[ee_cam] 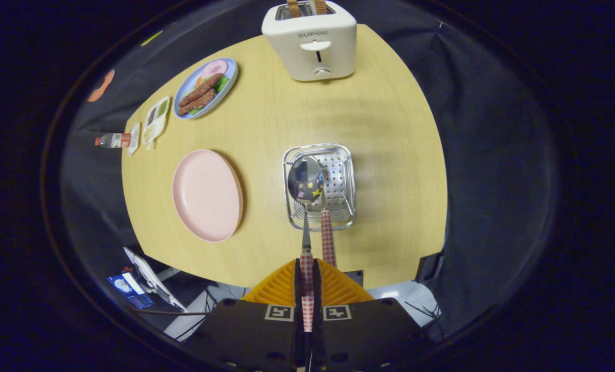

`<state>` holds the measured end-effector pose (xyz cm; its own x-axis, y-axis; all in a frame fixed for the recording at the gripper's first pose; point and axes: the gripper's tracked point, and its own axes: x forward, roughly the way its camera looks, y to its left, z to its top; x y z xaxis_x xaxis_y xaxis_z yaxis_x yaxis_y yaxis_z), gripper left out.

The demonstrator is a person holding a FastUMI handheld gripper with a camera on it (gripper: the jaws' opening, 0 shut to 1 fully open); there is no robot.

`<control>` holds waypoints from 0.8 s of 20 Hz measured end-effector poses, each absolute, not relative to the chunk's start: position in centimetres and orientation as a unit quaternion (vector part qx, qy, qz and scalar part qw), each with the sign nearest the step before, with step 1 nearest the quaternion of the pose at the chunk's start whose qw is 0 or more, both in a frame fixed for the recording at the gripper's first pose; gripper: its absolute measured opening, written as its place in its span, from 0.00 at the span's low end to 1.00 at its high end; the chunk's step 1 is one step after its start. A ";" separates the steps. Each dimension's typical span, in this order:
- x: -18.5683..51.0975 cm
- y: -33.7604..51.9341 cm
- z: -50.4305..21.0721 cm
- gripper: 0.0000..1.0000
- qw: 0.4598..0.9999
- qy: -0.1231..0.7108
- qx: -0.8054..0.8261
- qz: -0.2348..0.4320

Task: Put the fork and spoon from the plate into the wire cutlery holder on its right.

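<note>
Two checked handles show ahead of you, but work across the bench [380,129] from the left first. At its far left edge a small bottle [113,140] lies on its side, with a pair of flat white sachets or trays [155,120] just beside it. Beyond those sits a blue plate of food [205,88], with dark slices, a pink slice and some greens on it. Nearer you, the pink plate [207,195] stands bare. To its right is the wire cutlery holder [320,186], a metal basket with a perforated inner wall. One checked handle, the fork [327,243] as far as you can tell, already leans out of the holder toward you; its head is hidden inside. Your fingers [307,279] are closed tight on the checked handle of the spoon [306,181], whose shiny bowl hangs over the holder's left half, just ahead of the fingers. Far beyond the holder, at the bench's back edge, a white toaster [310,44] holds two slices of bread.
</note>
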<state>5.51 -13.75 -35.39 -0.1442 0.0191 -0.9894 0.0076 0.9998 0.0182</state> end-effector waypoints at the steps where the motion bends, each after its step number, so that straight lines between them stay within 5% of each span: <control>1: 5.6 -14.3 -35.4 0.05 0.652 0.759 0.000 -0.002; 16: 6.1 -14.3 -35.4 0.09 0.583 0.806 -0.100 -0.005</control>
